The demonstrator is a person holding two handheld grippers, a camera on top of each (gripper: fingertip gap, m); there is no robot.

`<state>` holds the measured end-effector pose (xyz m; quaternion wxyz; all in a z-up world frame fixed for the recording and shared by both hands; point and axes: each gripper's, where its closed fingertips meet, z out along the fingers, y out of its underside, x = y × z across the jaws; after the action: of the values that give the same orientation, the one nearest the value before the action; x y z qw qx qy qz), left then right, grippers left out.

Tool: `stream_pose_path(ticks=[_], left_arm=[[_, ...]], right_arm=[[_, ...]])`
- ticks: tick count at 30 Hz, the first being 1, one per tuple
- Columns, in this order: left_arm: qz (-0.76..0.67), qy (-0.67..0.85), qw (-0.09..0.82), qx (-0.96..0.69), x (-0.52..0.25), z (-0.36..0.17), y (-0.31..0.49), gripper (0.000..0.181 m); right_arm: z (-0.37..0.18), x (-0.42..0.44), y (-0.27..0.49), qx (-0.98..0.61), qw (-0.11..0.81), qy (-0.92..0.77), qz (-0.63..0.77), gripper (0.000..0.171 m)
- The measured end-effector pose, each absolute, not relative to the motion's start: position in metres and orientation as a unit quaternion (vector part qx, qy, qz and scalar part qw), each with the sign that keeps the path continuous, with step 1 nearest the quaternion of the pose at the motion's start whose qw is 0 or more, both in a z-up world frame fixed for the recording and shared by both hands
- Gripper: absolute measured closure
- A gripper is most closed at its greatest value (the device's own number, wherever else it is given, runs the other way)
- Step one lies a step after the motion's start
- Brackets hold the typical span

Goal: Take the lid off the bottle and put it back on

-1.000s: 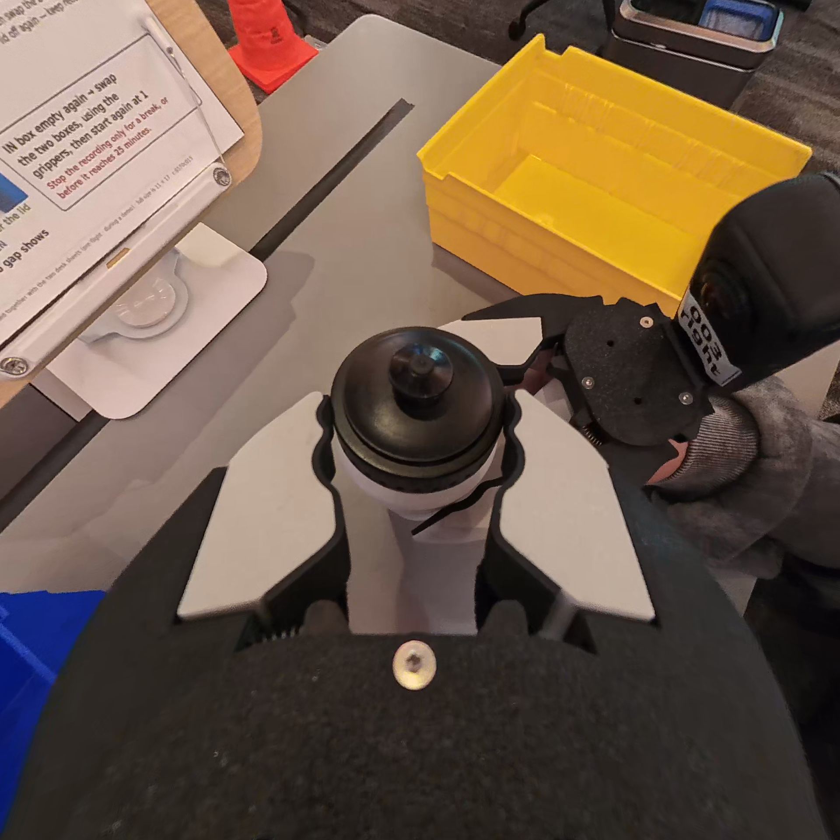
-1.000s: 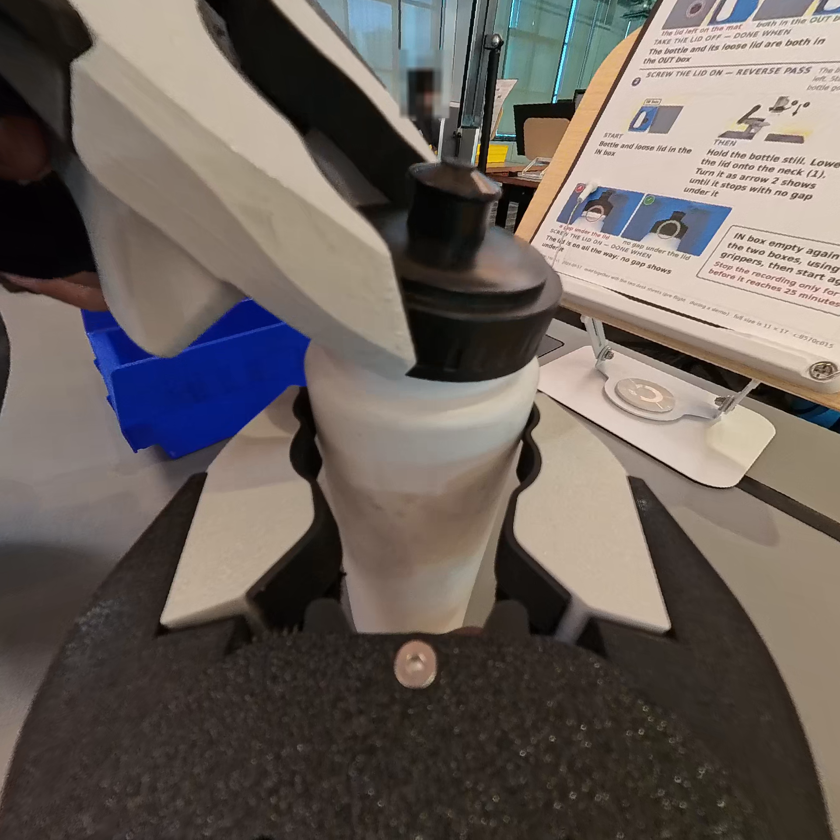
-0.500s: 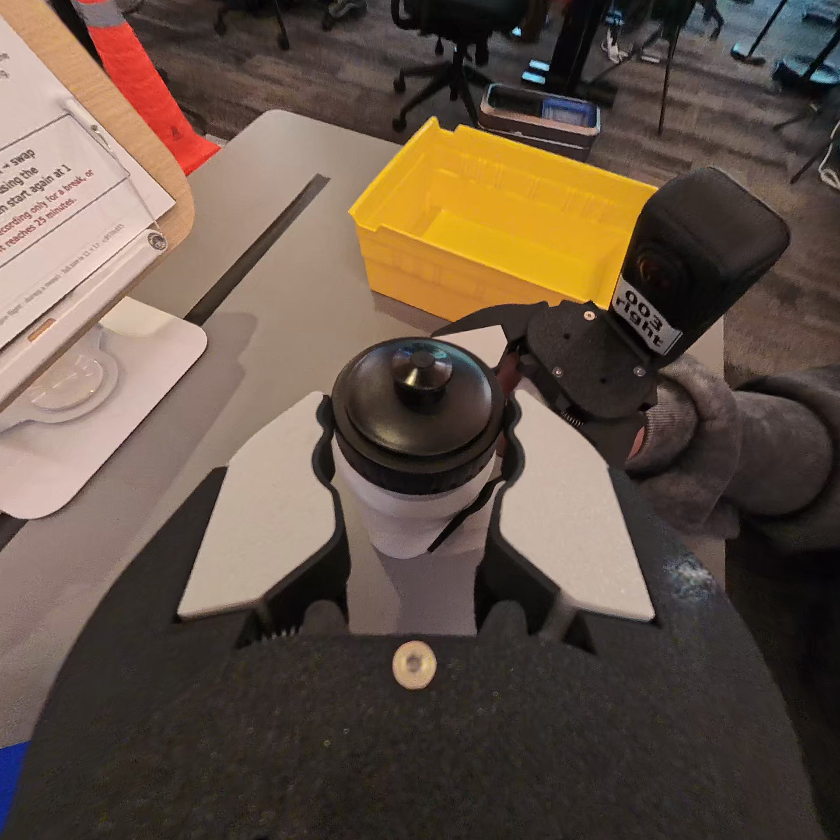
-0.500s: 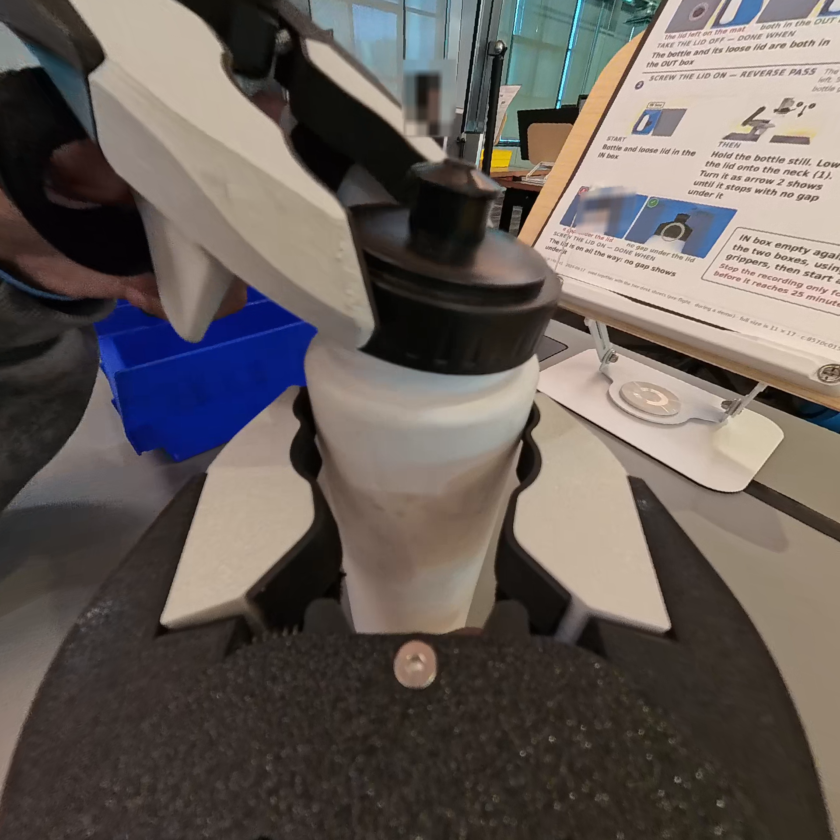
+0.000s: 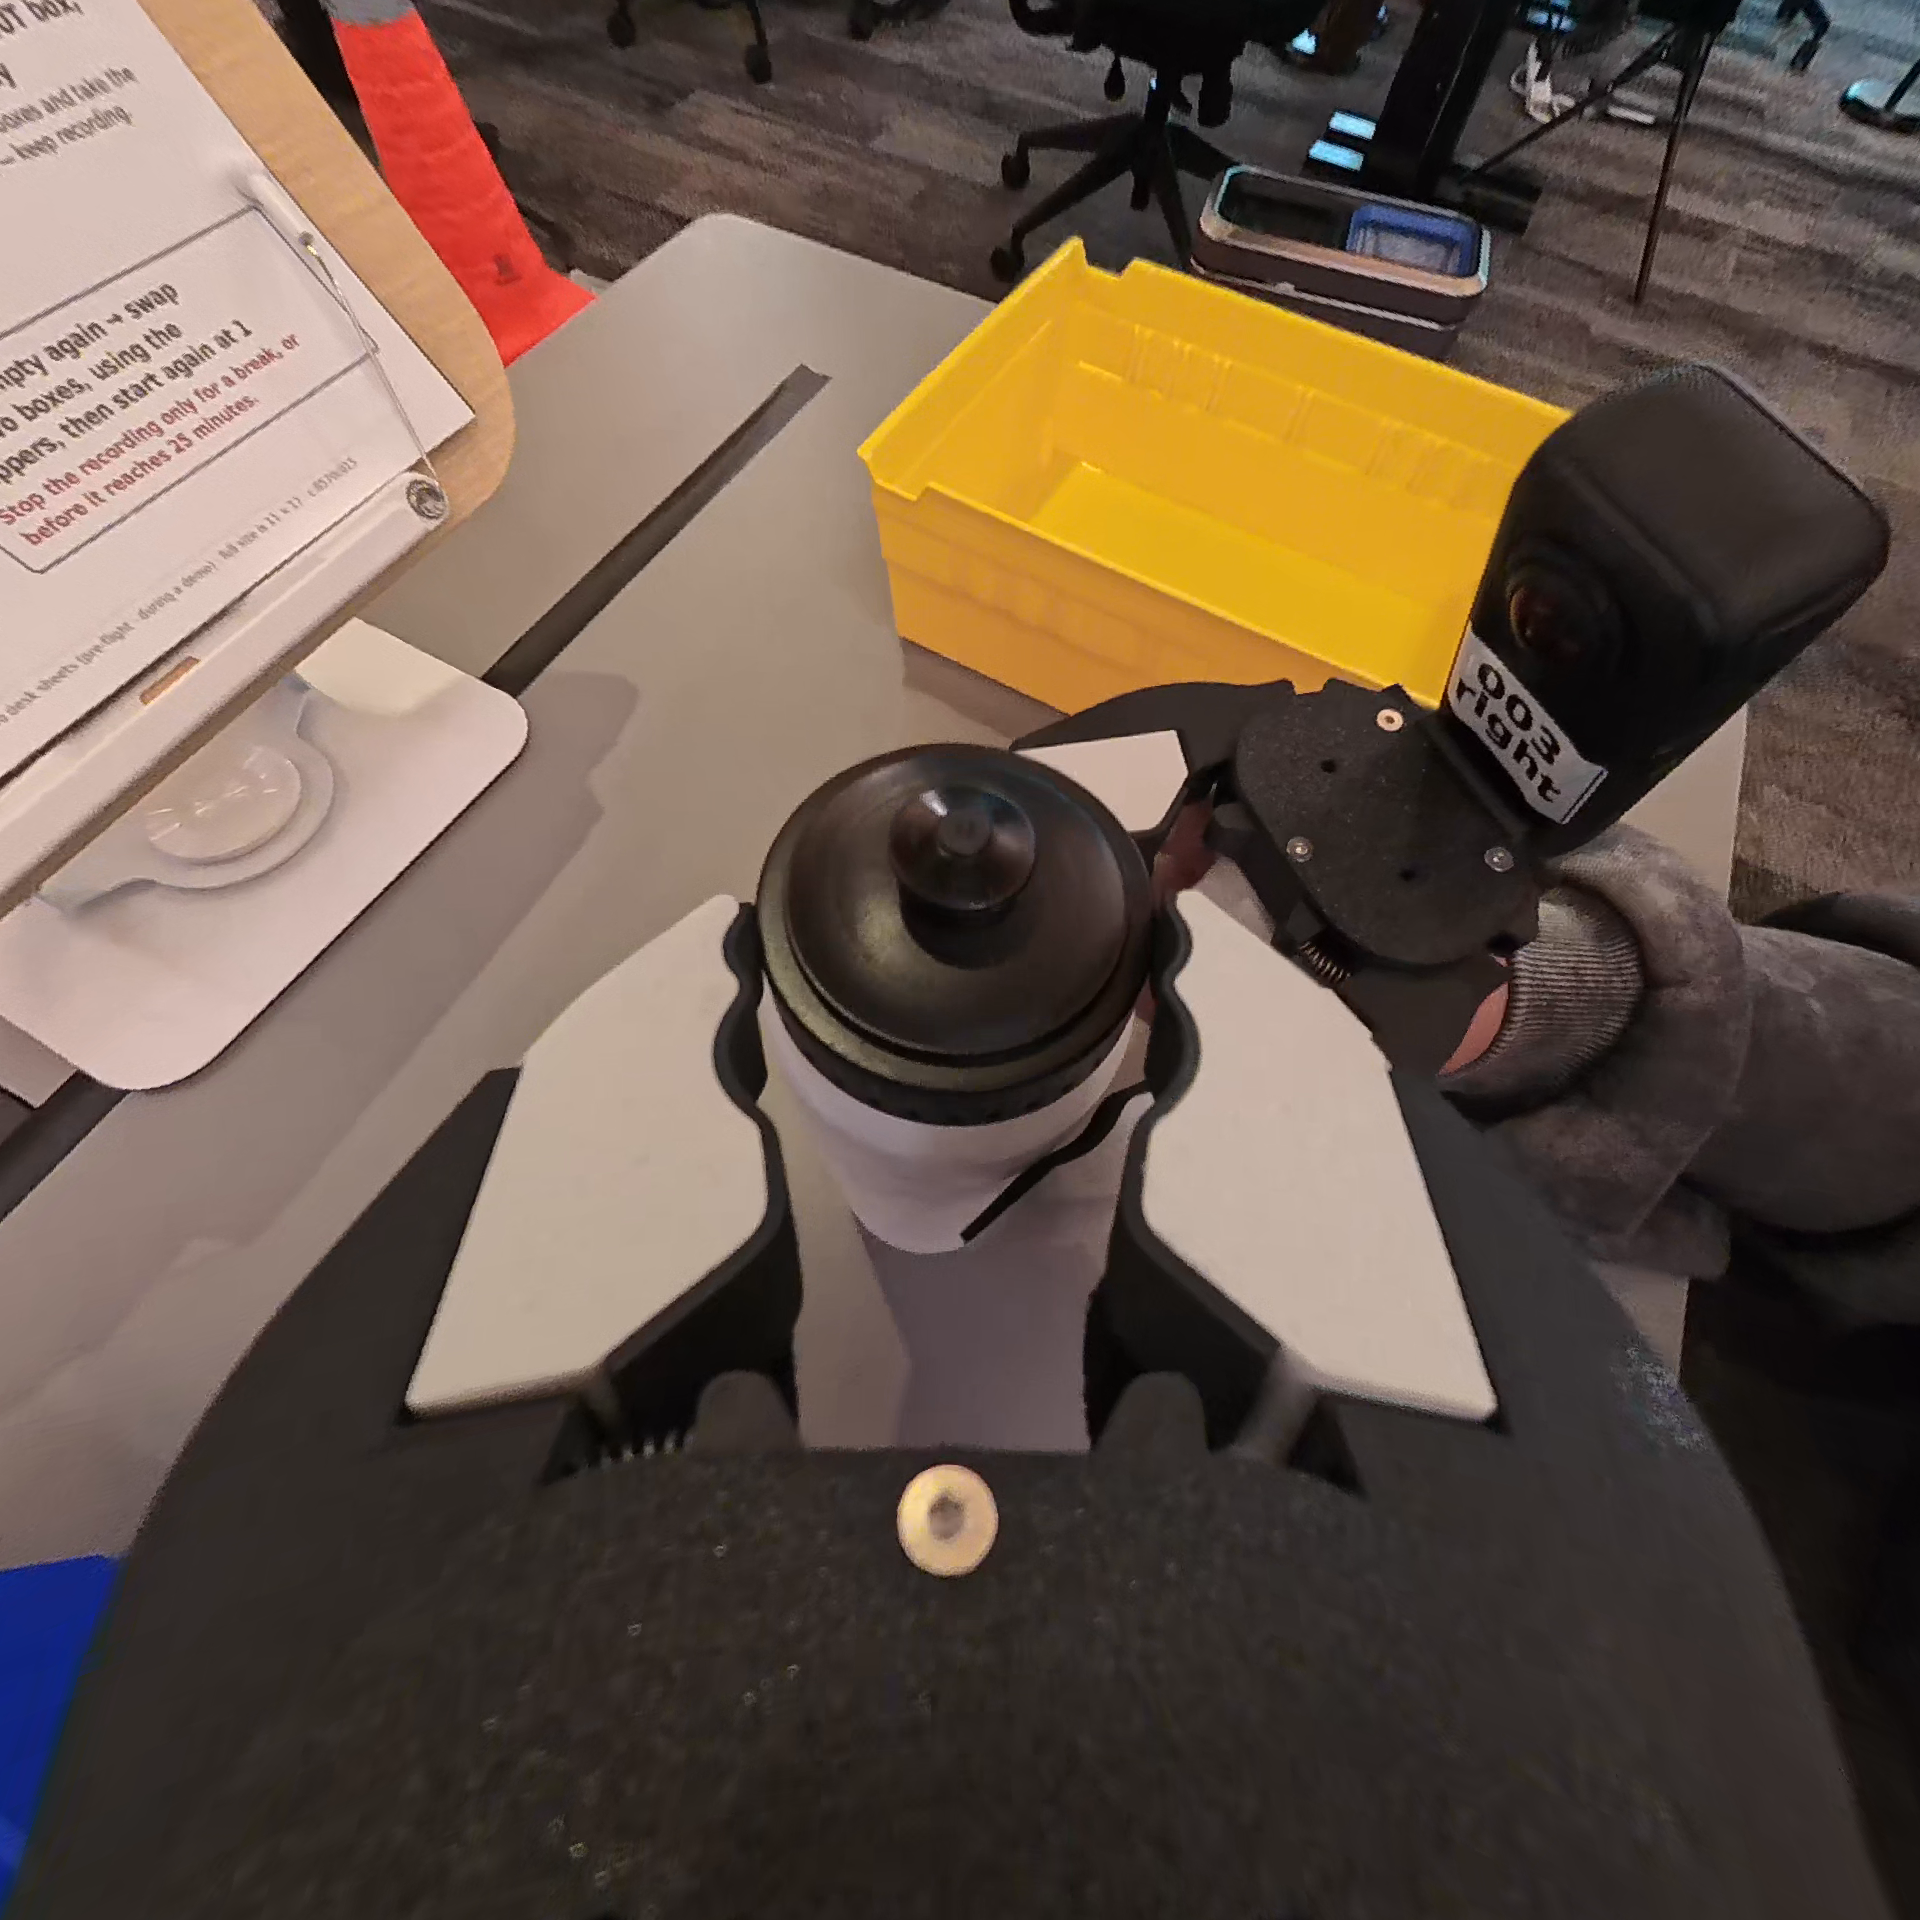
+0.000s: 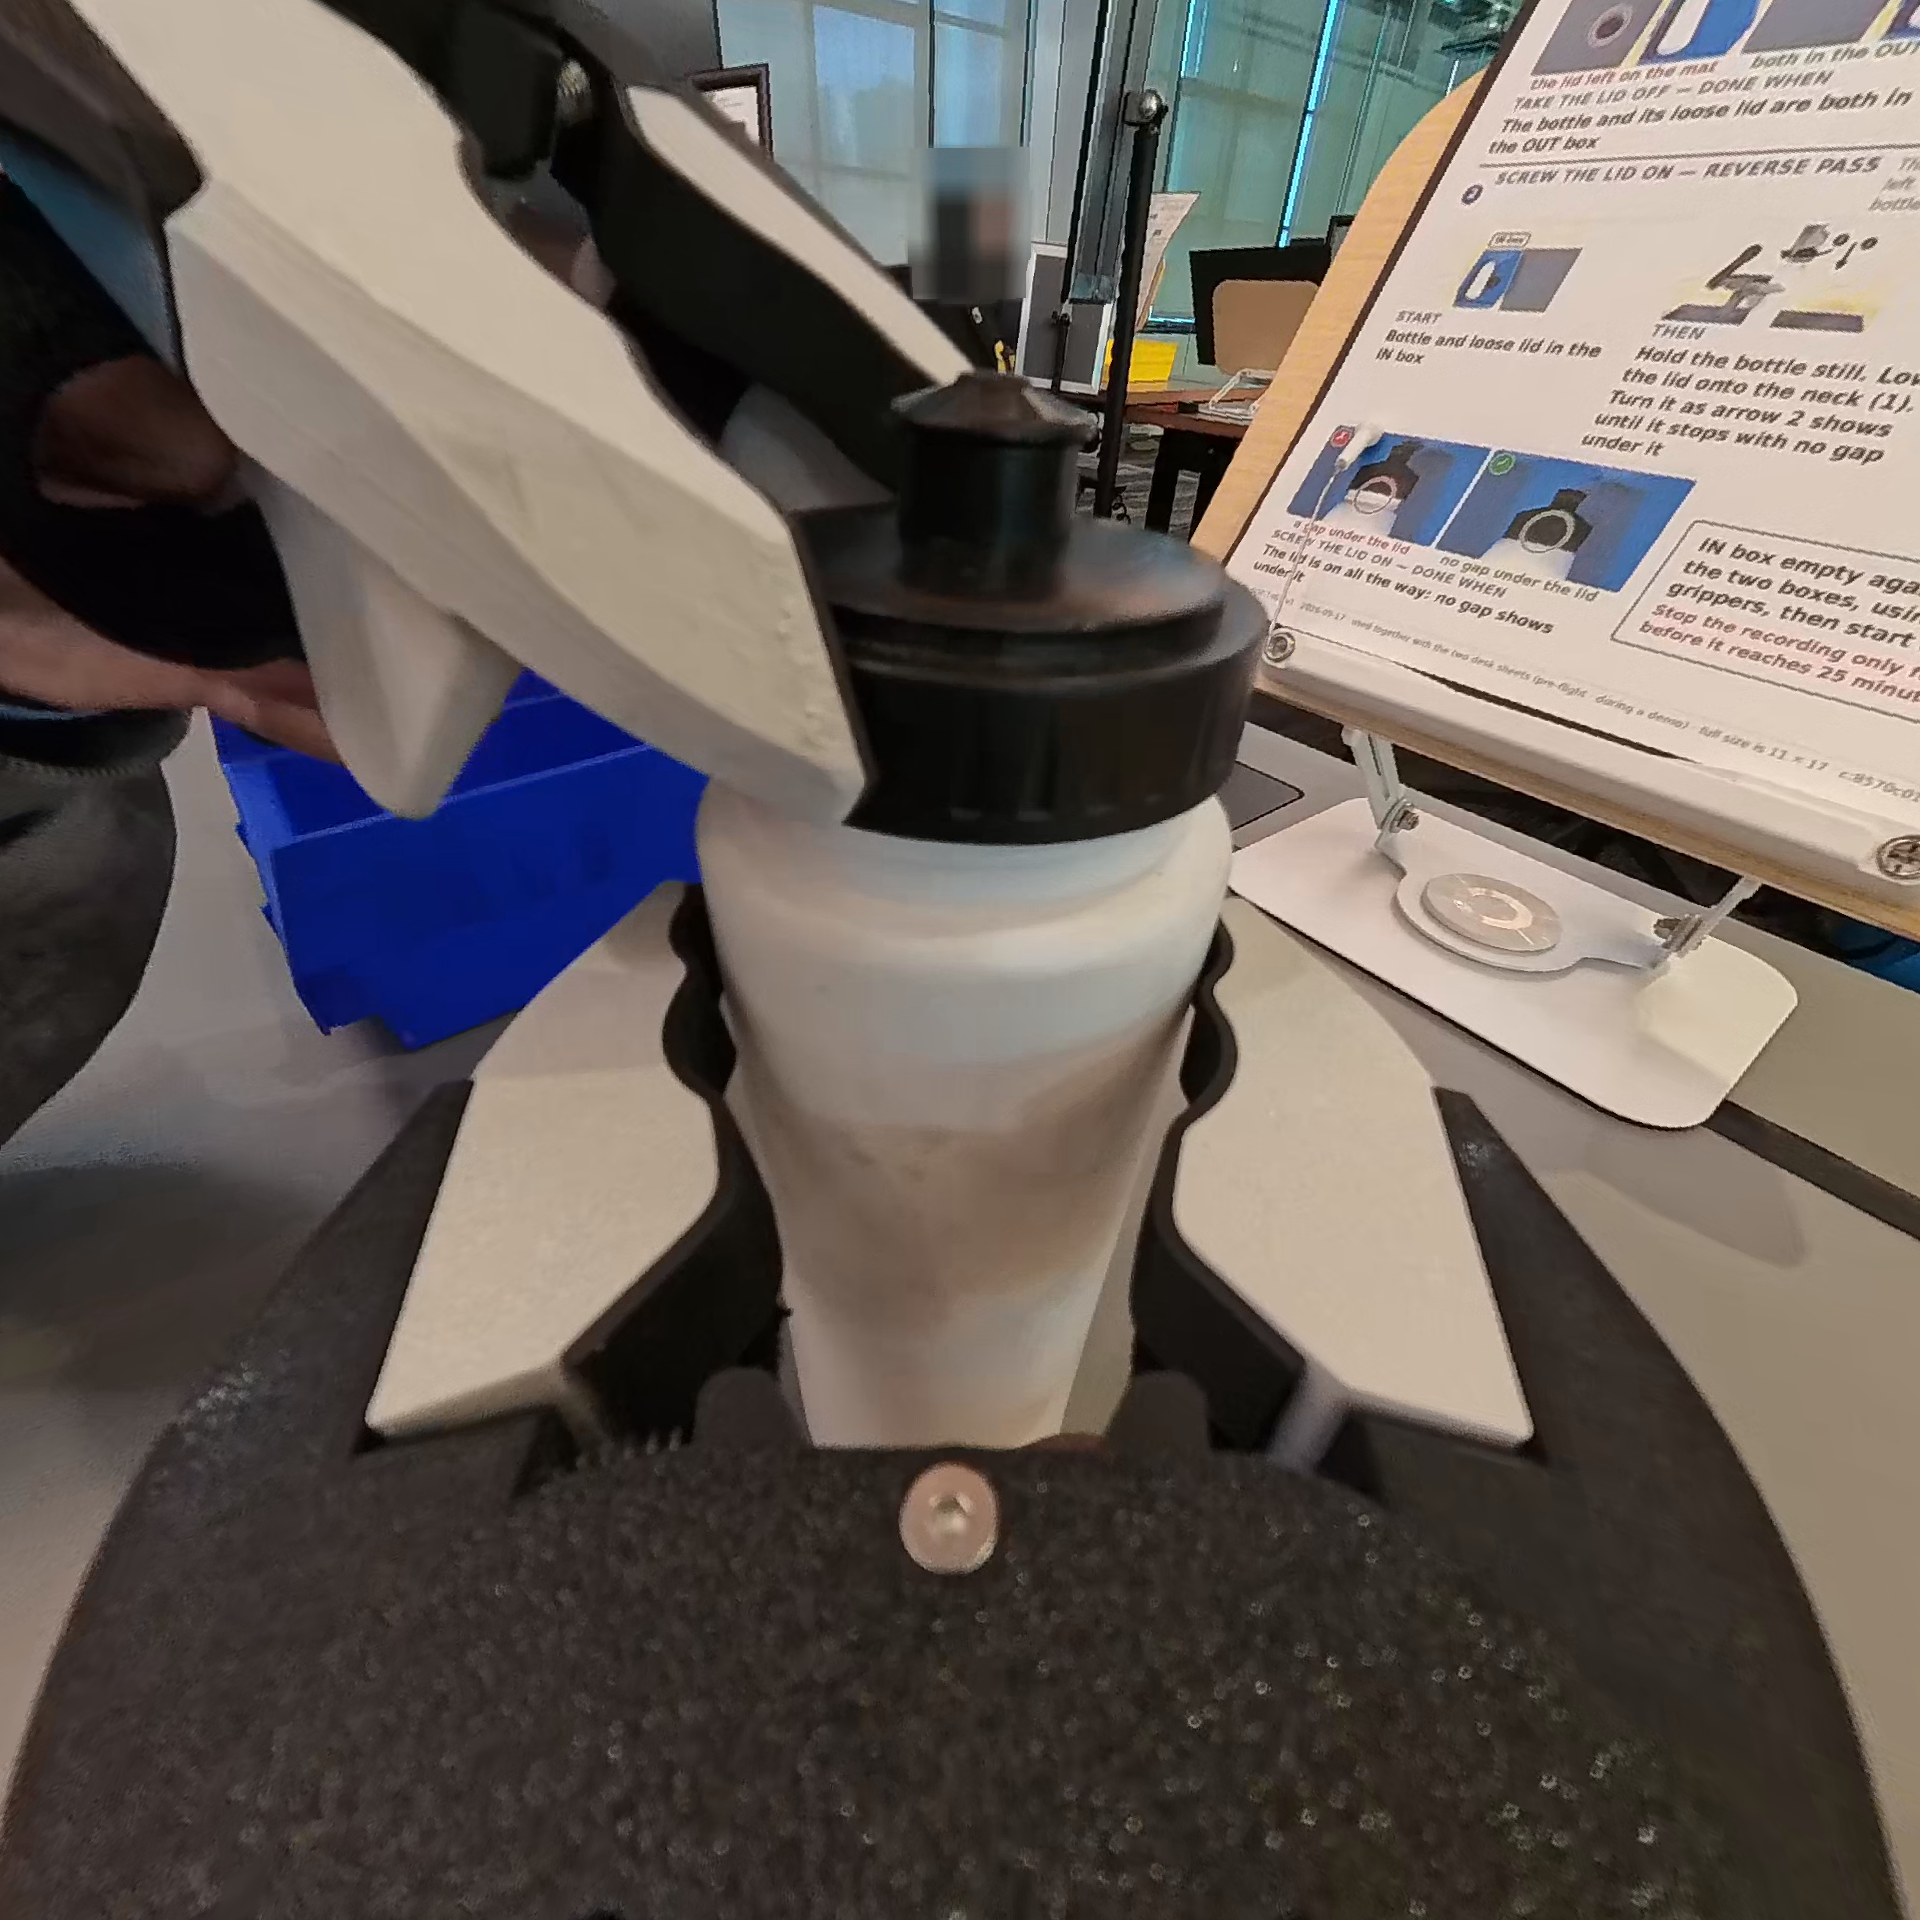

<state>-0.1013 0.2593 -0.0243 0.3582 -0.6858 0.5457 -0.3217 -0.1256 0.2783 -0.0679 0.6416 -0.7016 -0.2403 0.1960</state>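
Left gripper (image 5: 956,935) clamped on black lid (image 5: 951,914), which sits on the white bottle (image 6: 956,1091). Right gripper (image 6: 951,1039) closed around bottle body, upright; base hidden, probably on the grey surface (image 5: 675,675) between 2 bins.

Left gripper (image 5: 956,997) fingers clamped from above, right gripper (image 6: 951,1049) fingers clamped sideways

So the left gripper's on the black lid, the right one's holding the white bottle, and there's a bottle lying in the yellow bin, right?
Not quite: the yellow bin is empty, as the left wrist view shows. The rest holds: the left gripper is on the black lid, and the right gripper holds the white bottle.
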Motion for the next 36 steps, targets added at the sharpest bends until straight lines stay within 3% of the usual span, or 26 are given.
stream_pose_path(ticks=[12, 24, 36], left_arm=[[-0.289, 0.602, 0.281, -0.689, -0.1027, -0.0264, 0.2587, 0.11], [-0.29, 0.635, 0.274, -0.662, -0.1033, -0.0273, 0.2574, 0.11], [-0.302, 0.78, 0.156, -0.526, -0.1109, -0.029, 0.2539, 0.11]], right_arm=[[-0.0679, -0.1255, 0.2784, -0.702, 0.641, -0.24, 0.196, 0.085], [-0.068, -0.1252, 0.2779, -0.702, 0.641, -0.24, 0.196, 0.085], [-0.0677, -0.1279, 0.2772, -0.697, 0.643, -0.245, 0.203, 0.085]])
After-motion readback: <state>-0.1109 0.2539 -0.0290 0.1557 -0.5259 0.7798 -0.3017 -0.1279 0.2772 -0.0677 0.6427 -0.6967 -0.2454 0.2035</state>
